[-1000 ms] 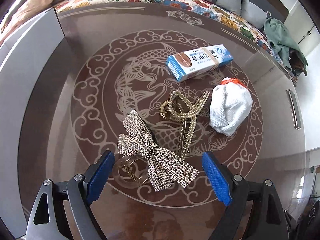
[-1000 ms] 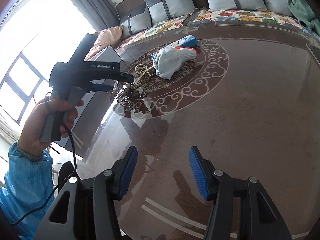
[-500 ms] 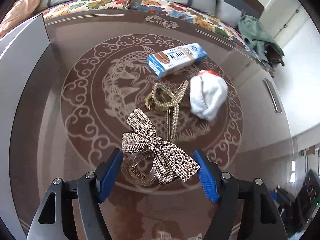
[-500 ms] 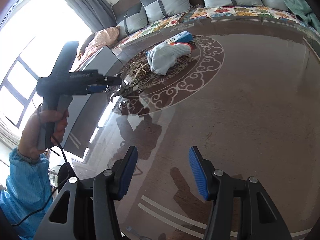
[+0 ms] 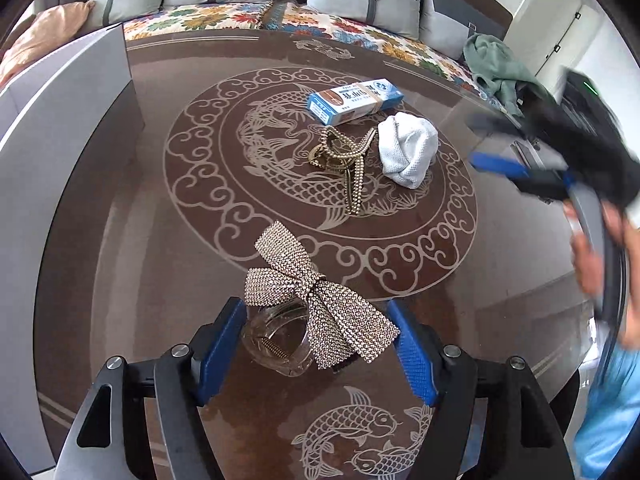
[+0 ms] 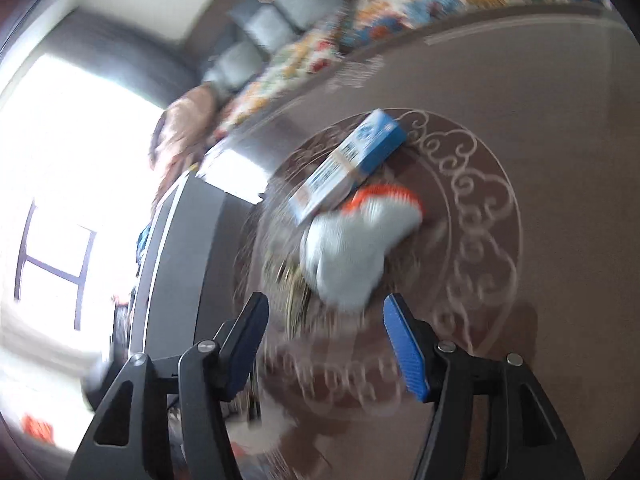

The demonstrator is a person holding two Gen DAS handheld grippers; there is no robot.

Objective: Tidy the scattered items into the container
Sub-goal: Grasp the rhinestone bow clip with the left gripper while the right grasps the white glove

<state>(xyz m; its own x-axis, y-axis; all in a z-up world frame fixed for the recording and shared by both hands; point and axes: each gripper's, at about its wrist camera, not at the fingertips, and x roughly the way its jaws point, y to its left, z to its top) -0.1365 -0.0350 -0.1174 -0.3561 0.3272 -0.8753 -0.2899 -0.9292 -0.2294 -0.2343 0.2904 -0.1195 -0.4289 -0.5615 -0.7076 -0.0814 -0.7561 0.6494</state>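
My left gripper (image 5: pixel 316 340) is open, its blue pads on either side of a rhinestone bow hair clip (image 5: pixel 316 300) with a clear claw. Farther off lie a gold pearl hair claw (image 5: pixel 344 160), a rolled white glove (image 5: pixel 408 148) and a blue-and-white box (image 5: pixel 354 100). My right gripper (image 6: pixel 324 340) is open and empty, close above the white glove with orange cuff (image 6: pixel 352 248); the box (image 6: pixel 348 168) lies just beyond it. The right gripper also shows blurred at the right of the left wrist view (image 5: pixel 496 148). The right wrist view is motion-blurred.
All items lie on a round brown glass table (image 5: pixel 160 240) with fish and cloud patterns. A grey container wall (image 5: pixel 60 120) stands at the table's left. A sofa with floral cover (image 5: pixel 360 28) and a green cloth (image 5: pixel 496 64) lie behind.
The left gripper has closed in around the bow clip, which now sits between its pads. The right gripper has swung fast toward the white glove and box.
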